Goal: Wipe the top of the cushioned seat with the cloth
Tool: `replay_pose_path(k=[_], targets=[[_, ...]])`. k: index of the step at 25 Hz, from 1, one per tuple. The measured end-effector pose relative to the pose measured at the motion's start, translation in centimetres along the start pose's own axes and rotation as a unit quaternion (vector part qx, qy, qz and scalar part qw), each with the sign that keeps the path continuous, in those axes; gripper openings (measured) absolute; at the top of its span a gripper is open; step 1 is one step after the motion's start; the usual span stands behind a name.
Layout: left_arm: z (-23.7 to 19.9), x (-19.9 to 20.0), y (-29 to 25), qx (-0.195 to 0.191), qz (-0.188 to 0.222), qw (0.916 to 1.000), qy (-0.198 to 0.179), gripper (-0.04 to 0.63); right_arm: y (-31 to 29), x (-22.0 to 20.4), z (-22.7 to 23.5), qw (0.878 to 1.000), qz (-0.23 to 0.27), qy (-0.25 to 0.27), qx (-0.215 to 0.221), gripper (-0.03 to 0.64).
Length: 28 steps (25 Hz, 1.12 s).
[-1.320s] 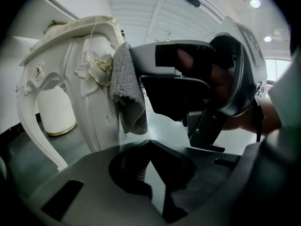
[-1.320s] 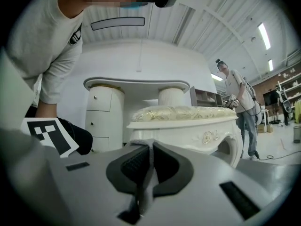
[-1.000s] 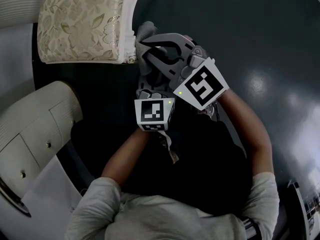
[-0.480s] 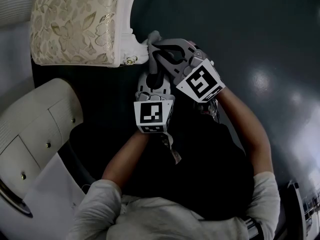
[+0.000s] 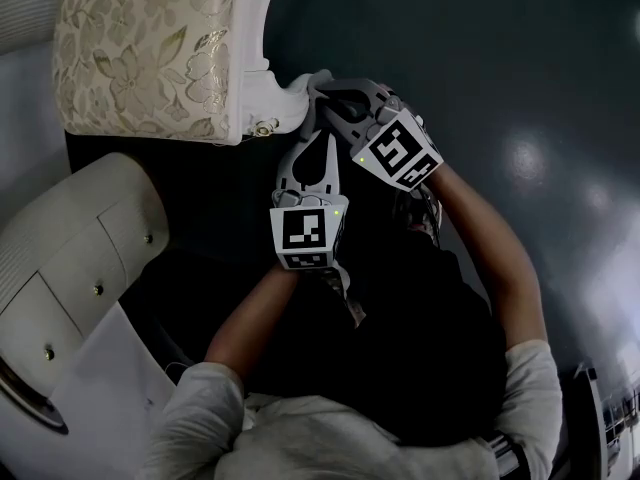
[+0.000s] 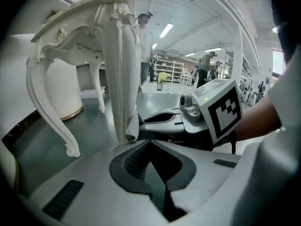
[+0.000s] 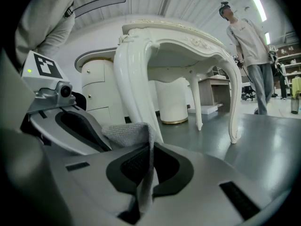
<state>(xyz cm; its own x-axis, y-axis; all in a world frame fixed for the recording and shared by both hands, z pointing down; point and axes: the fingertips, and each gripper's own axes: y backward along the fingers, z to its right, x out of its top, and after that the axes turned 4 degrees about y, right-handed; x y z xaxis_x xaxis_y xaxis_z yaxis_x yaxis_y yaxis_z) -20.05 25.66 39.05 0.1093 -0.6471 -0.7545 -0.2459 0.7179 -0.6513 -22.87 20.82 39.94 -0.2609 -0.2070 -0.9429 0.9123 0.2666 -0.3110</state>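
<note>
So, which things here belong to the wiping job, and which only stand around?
Job: cushioned seat; grey cloth; right claw, shut on the cloth.
Not in use: left claw, shut and empty; white cabinet; standing person.

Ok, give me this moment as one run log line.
stage: cloth not on cushion yet | right gripper: jaws shut on cloth | left gripper: jaws shut, empty | cloth: beside seat leg

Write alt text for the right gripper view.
The right hand-held gripper is shut on a grey cloth, right by the near curved leg of a white carved stool. The left hand-held gripper sits at left; a person stands behind on the grey floor.
</note>
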Motion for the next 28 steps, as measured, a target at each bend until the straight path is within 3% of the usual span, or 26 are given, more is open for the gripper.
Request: replay_pose_path(k=[8, 14, 18, 22, 28], targets=[[-1.1, -1.2, -0.6, 0.016, -0.015, 0.9997, 0.007, 0.014, -1.7, -2.8, 1.0, 1.000, -0.025, -0.016, -0.004, 0.014], [-0.9, -1.3, -0.6, 0.013, -0.018, 0.9997, -0.002, 0.014, -3.0, -5.5, 1.7, 0.997, -0.071, 0.000, -0.007, 0.014], [-1.4, -1.4, -0.4, 0.021, -0.020, 0.9996, -0.002, 0.014, -3.8, -7.3, 2.4, 0.995, -0.087, -0.046, -0.019, 0.014], [-2.1, -1.1, -0.2, 0.026, -0.016, 0.9995, 0.007, 0.014, -3.7, -7.1, 2.5, 0.995, -0.085, -0.052, -0.023, 0.014], [-1.8, -0.5, 0.5, 0.021, -0.023, 0.9995, 0.001, 0.014, -2.0, -2.8, 1.4, 0.998, -0.027, -0.049, -0.024, 0.014]])
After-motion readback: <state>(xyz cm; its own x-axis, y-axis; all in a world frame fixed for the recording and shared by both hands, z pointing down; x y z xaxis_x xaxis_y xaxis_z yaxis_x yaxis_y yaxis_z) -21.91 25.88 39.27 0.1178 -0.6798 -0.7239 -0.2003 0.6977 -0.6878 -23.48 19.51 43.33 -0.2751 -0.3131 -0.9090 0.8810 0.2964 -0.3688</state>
